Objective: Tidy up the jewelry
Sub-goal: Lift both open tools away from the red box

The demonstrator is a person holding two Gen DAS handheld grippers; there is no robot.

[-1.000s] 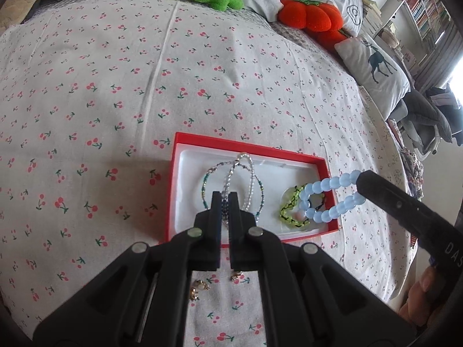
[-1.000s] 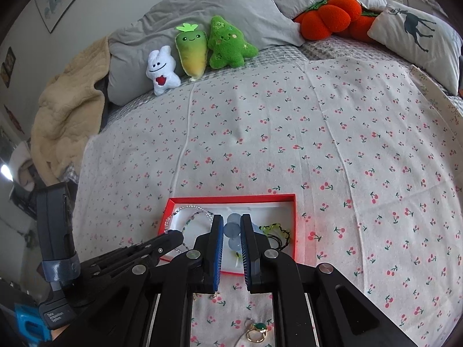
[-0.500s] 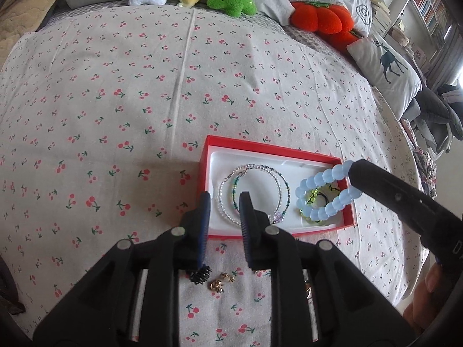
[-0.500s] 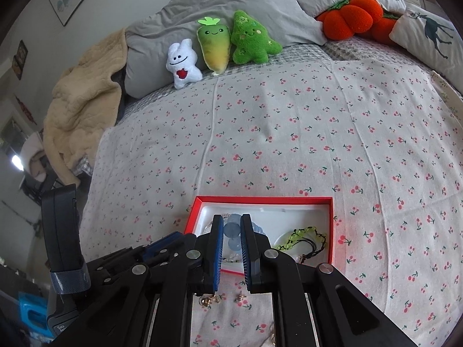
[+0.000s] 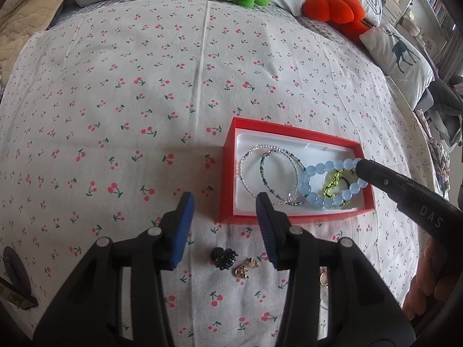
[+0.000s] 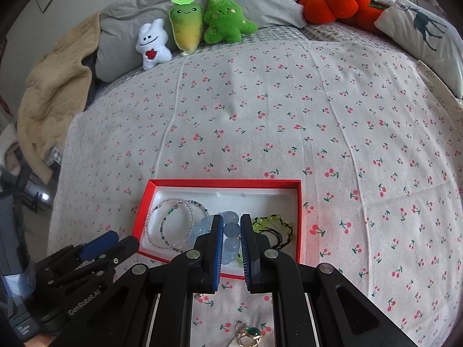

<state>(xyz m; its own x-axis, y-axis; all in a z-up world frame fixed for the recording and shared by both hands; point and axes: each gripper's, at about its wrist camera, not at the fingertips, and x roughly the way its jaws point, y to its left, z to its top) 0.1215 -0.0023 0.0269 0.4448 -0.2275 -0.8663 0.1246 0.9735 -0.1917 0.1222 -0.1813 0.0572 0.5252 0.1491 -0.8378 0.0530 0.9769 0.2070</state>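
holding a blue bead bracelet (image 5: 332, 185) in its jaws over the red box (image 5: 228, 170), left jaws wide.

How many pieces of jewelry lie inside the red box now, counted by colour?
Pale blue round-bead bracelet, held by the right tool: 1
Yellow-green bead bracelet on black cord: 1
Thin clear and teal seed-bead bracelets: 2, though overlapping
Total in the red cardboard box: 4

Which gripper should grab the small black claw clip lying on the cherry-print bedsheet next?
Left gripper: open, empty, directly above the clip. Right gripper is shut on the pale blue bead bracelet.
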